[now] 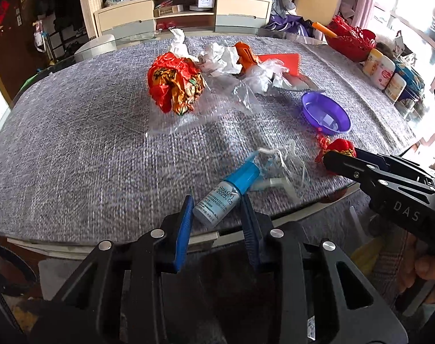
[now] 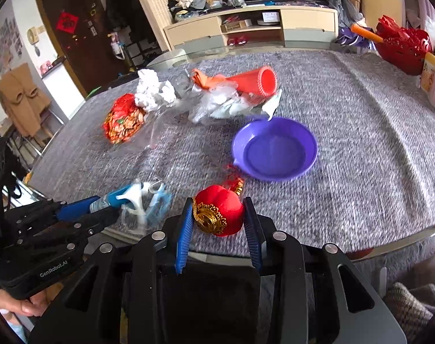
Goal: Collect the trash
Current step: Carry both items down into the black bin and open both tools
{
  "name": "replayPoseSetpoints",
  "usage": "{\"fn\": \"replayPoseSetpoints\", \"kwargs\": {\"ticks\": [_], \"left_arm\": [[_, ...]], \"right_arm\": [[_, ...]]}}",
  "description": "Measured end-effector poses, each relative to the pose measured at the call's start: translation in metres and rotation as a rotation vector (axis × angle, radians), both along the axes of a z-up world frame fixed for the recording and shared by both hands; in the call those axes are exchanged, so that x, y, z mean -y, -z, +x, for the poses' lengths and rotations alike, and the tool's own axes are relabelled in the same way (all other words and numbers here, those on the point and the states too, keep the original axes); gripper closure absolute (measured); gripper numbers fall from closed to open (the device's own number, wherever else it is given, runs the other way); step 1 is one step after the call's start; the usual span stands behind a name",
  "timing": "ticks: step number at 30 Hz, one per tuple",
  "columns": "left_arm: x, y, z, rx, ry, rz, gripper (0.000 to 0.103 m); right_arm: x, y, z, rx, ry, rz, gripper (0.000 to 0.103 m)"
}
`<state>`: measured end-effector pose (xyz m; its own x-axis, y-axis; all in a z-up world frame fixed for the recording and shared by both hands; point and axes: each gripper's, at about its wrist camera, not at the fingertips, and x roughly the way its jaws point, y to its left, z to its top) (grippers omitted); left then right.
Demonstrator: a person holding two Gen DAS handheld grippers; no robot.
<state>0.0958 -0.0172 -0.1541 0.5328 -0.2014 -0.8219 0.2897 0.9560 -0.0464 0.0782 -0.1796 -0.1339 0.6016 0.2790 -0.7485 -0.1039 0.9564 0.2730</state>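
Observation:
My left gripper (image 1: 217, 200) is shut on a small blue-capped bottle (image 1: 223, 193) with clear plastic wrap and white strings (image 1: 277, 166) trailing from it, near the table's front edge. In the right wrist view that bottle (image 2: 111, 199) shows at lower left in the left gripper (image 2: 102, 209). My right gripper (image 2: 219, 215) is shut on a small red lantern ornament (image 2: 218, 213) with gold trim; the left wrist view shows the ornament (image 1: 336, 150) at the tip of the right gripper (image 1: 335, 160). Farther back lie a crumpled red-orange wrapper (image 1: 174, 84), white paper (image 1: 220, 58) and clear plastic (image 1: 263, 77).
A purple plastic bowl (image 2: 274, 149) stands right of centre on the grey tablecloth (image 1: 74, 143). A red ribbed cup (image 2: 257, 84) lies on its side behind it. Jars (image 1: 383, 70) and a red basket (image 1: 349, 43) line the right edge. A cabinet (image 1: 183, 14) stands beyond.

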Motion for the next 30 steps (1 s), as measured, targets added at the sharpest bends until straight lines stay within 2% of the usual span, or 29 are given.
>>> {"fn": "replayPoseSetpoints", "kwargs": {"ticks": [7, 14, 18, 23, 30], "left_arm": [[-0.013, -0.014, -0.015, 0.036, -0.069, 0.004, 0.072], [-0.020, -0.038, -0.046, 0.082, -0.066, 0.002, 0.072], [-0.022, -0.041, -0.065, 0.071, -0.075, -0.004, 0.072], [-0.020, -0.024, -0.083, 0.017, -0.072, -0.006, 0.072], [-0.006, 0.020, -0.103, -0.106, -0.037, -0.018, 0.072]], "right_arm": [[0.004, -0.016, -0.016, 0.046, 0.010, -0.006, 0.068], [-0.001, -0.037, -0.039, 0.080, -0.022, -0.016, 0.068], [-0.005, -0.039, -0.058, 0.069, -0.039, -0.037, 0.068], [-0.006, -0.023, -0.075, 0.016, -0.050, -0.040, 0.068], [-0.003, 0.022, -0.081, -0.117, -0.055, -0.022, 0.068]]}}
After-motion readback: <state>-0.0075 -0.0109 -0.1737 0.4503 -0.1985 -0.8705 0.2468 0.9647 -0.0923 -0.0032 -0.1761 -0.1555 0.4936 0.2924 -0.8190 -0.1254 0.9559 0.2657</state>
